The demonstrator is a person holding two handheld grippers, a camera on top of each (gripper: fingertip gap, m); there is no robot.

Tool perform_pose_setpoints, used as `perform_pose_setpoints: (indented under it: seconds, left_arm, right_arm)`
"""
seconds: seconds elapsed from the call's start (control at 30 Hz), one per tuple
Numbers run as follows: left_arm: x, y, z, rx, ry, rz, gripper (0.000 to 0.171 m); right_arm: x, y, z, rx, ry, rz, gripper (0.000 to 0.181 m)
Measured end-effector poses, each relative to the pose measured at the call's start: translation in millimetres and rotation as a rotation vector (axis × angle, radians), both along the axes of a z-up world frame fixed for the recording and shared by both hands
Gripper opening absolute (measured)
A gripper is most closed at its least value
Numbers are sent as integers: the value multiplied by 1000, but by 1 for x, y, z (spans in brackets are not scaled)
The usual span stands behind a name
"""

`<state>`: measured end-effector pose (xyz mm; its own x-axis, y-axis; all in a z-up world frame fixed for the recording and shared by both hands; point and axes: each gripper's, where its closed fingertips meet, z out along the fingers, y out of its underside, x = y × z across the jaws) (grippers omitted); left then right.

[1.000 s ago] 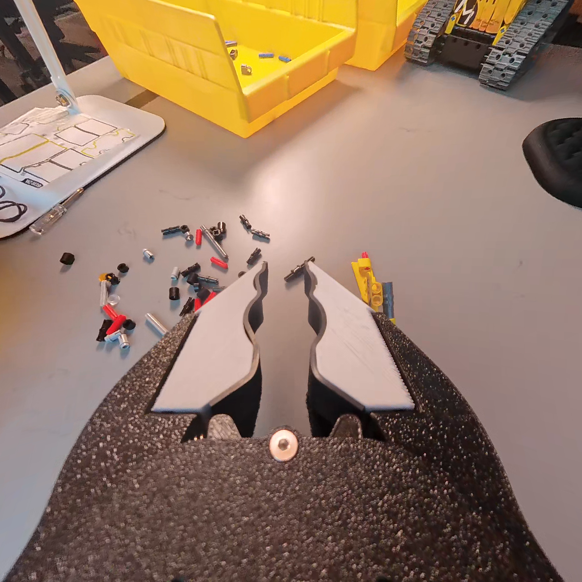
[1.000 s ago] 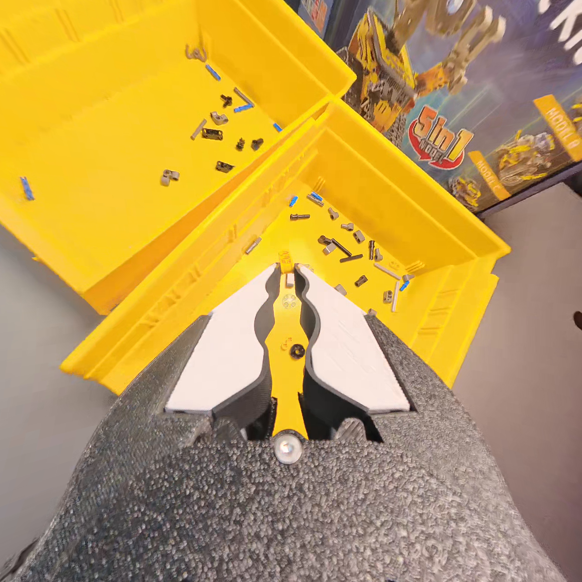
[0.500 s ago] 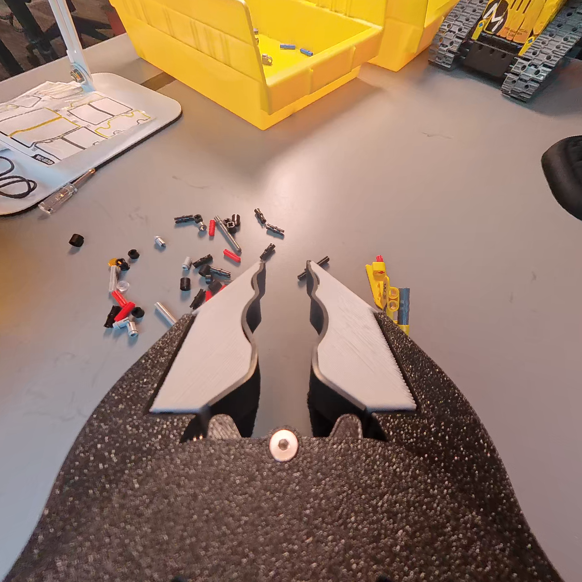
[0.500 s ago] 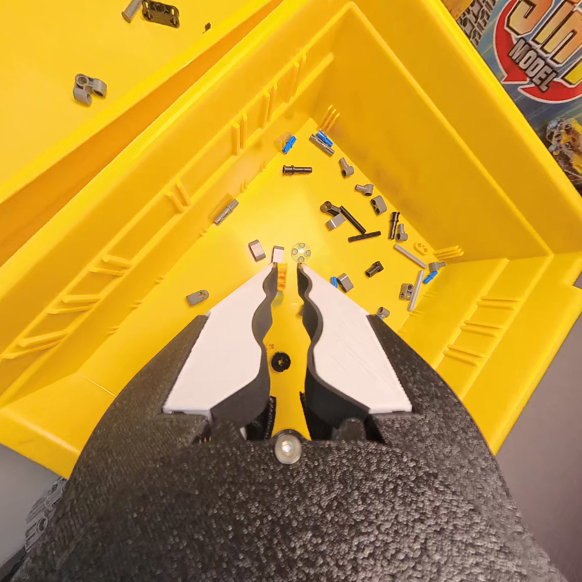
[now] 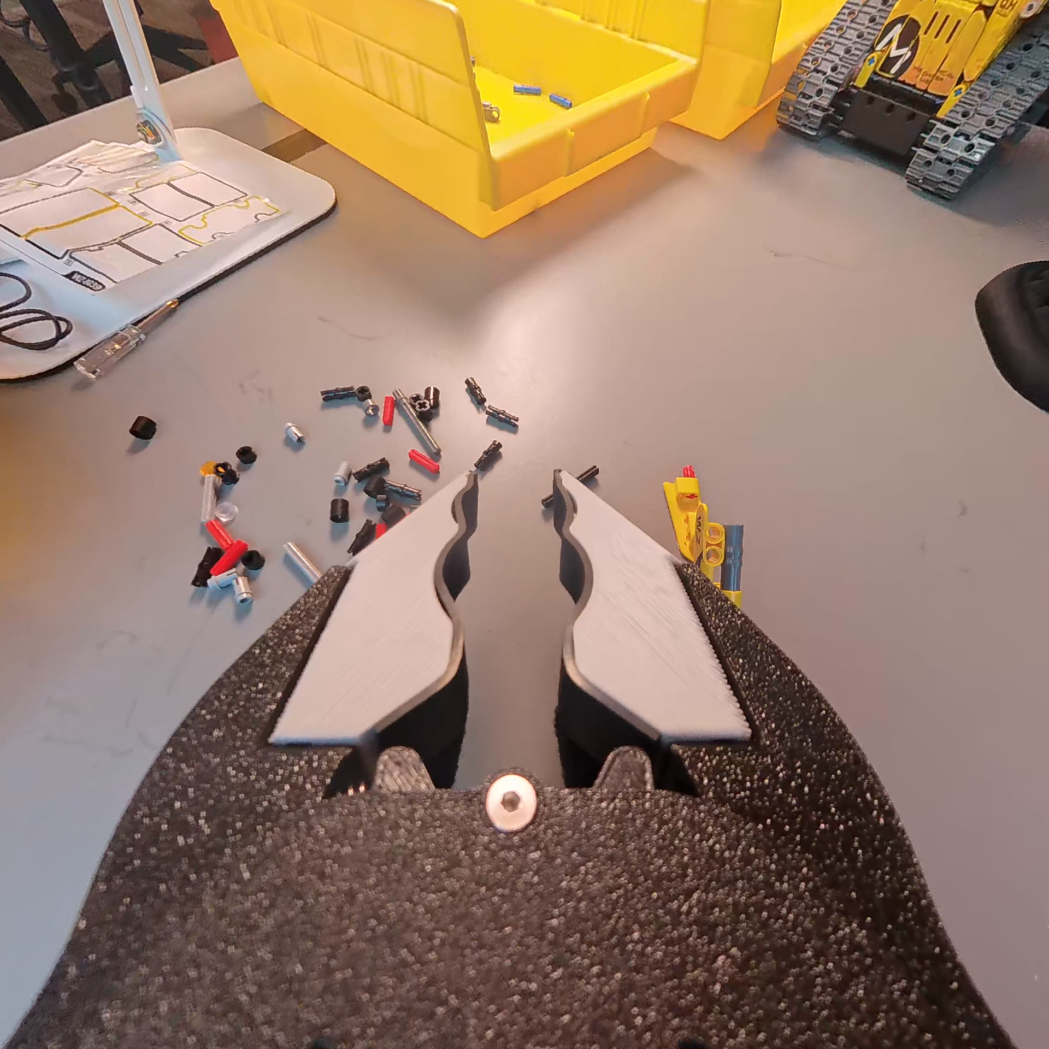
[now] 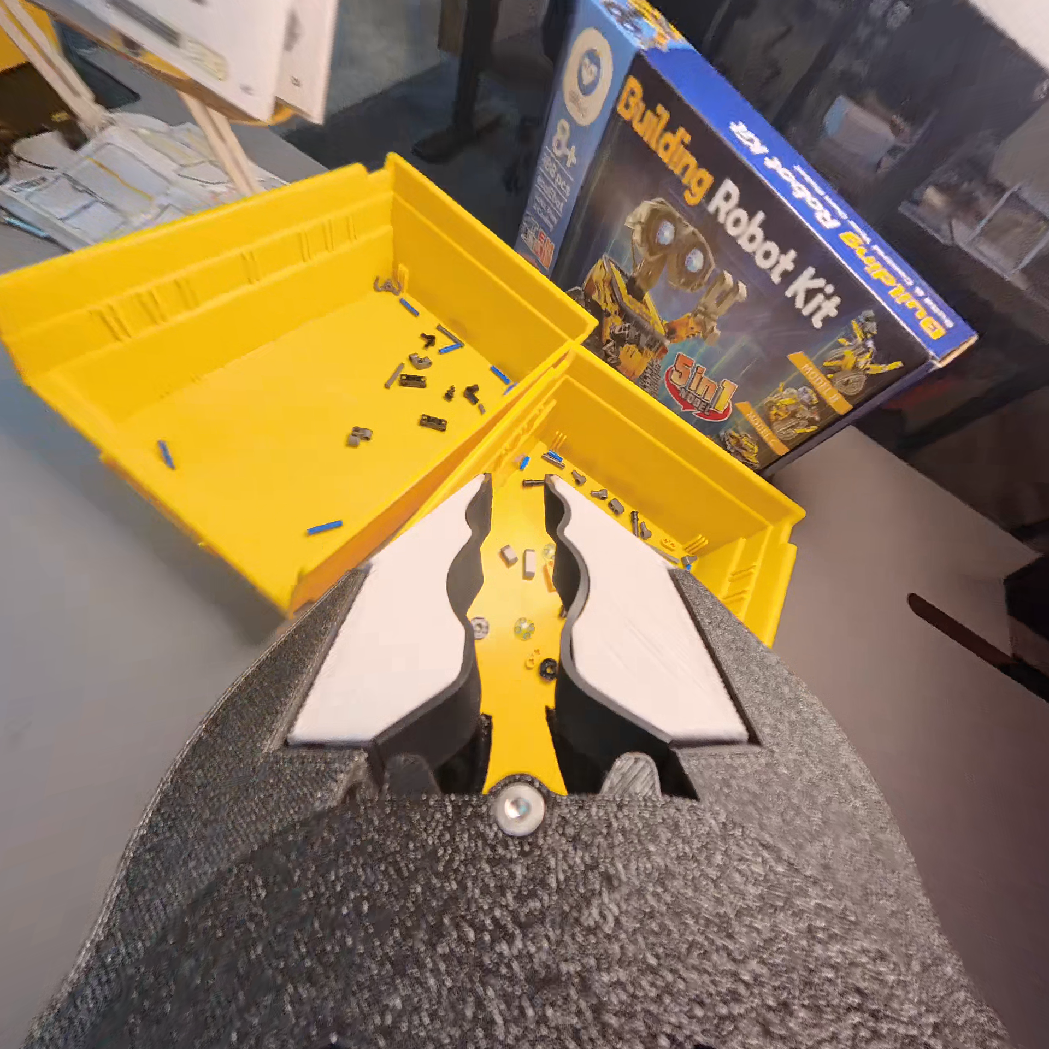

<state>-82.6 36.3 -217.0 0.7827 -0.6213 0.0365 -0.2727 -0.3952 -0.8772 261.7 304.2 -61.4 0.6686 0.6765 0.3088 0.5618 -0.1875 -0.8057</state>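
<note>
Left claw spread wide over grey table, empty. Right claw spread too, empty, above yellow bin.

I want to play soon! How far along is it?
Done: a tracked model stands assembled, as far as shows. In hand: nothing; left gripper and right gripper are open, empty. To go: loose parts lie on the table, more in the bins.

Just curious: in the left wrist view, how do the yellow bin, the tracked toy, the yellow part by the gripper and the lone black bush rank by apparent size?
1. yellow bin
2. tracked toy, cut off by the frame
3. yellow part
4. black bush

The bin and toy lie farther off, so they are truly bigger still.
</note>
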Motion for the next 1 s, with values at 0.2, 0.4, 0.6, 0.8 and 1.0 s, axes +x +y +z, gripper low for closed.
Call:
perform_pose_setpoints:
  seconds: [0.2,0.4,0.6,0.8,1.0]
  left_arm:
    - [1,1,-1,-10,-4,-3,26]
    - [3,-1,1,13,4,-13,26]
    - [3,-3,2,18,2,-9,25]
    - [5,-5,2,20,4,-25,25]
    - [8,-8,2,15,-6,-48,25]
  right_arm:
    - [-3,-92,-69,-212,-443,181,44]
    - [-19,-84,-119,-325,-615,246,24]
    - [-55,-73,-119,-331,-480,238,22]
    - [-50,-76,-114,-290,-449,195,23]
    - [-77,-137,-44,-124,-190,315,33]
